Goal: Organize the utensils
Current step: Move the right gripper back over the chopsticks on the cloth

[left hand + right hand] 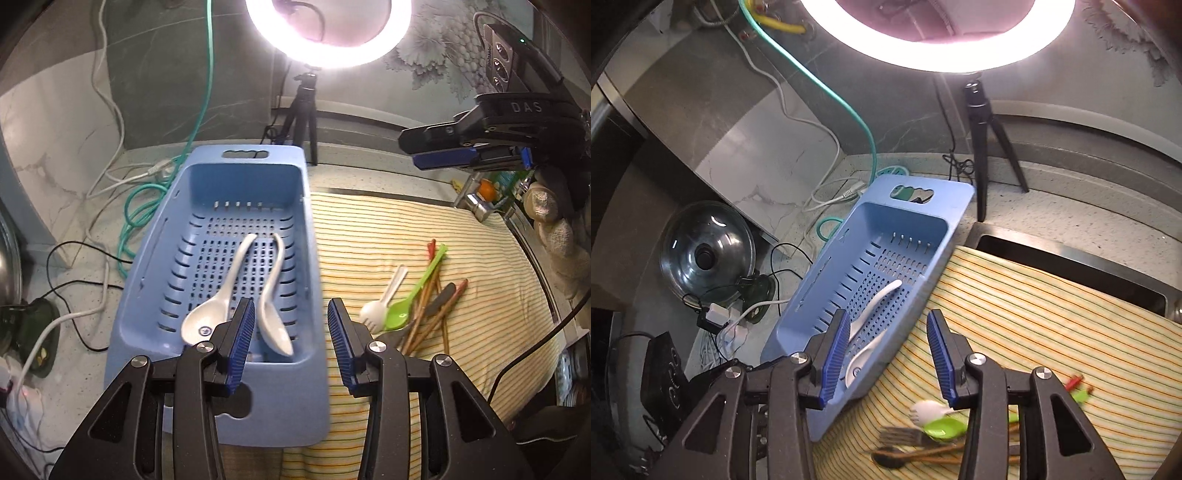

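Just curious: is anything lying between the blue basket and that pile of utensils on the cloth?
No. Between the blue basket and the pile of utensils only bare striped cloth shows, clearest in the left wrist view.

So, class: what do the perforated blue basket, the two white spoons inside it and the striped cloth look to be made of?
Perforated blue basket: likely moulded plastic, matte, with even slots and a cut handle hole.
Two white spoons: smooth and glossy, either ceramic or melamine; the look leaves it open.
Striped cloth: woven fabric, matte, wrinkling softly at its edges.
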Demonstrator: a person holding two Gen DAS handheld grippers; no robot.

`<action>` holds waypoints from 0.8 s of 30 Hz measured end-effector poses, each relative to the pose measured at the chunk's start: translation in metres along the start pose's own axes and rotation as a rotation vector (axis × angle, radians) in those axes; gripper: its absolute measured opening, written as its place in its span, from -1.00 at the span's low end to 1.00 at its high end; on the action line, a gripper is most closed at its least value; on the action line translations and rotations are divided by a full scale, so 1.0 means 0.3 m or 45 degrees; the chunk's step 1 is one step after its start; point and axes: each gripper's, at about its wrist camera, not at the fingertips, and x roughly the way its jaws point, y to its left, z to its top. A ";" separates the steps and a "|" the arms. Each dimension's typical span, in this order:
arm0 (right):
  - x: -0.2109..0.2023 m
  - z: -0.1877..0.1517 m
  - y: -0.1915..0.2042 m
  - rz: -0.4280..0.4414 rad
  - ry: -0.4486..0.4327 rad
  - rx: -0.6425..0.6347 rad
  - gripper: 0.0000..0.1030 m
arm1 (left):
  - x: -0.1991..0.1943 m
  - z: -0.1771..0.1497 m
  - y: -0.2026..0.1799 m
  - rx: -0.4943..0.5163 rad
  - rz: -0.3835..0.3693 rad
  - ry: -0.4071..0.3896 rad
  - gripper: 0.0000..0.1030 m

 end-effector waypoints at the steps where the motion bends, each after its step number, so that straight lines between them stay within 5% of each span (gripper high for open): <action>1: -0.022 -0.009 -0.013 -0.012 -0.006 -0.001 -0.10 | 0.001 0.000 -0.014 0.011 -0.012 0.003 -0.23; 3: -0.067 -0.031 -0.042 -0.048 -0.011 -0.002 -0.08 | 0.002 0.001 -0.047 0.041 -0.042 0.010 -0.23; 9: -0.163 -0.124 -0.155 -0.209 -0.003 0.081 -0.08 | 0.027 0.005 -0.154 0.137 -0.104 0.042 0.23; 17: -0.213 -0.279 -0.309 -0.229 0.004 0.323 -0.08 | 0.121 0.007 -0.297 0.284 -0.207 0.145 0.26; 20: -0.210 -0.332 -0.353 -0.213 0.012 0.419 -0.08 | 0.156 0.014 -0.328 0.309 -0.247 0.195 0.20; 24: -0.205 -0.379 -0.395 -0.218 0.005 0.510 -0.08 | 0.204 0.017 -0.354 0.345 -0.269 0.271 -0.32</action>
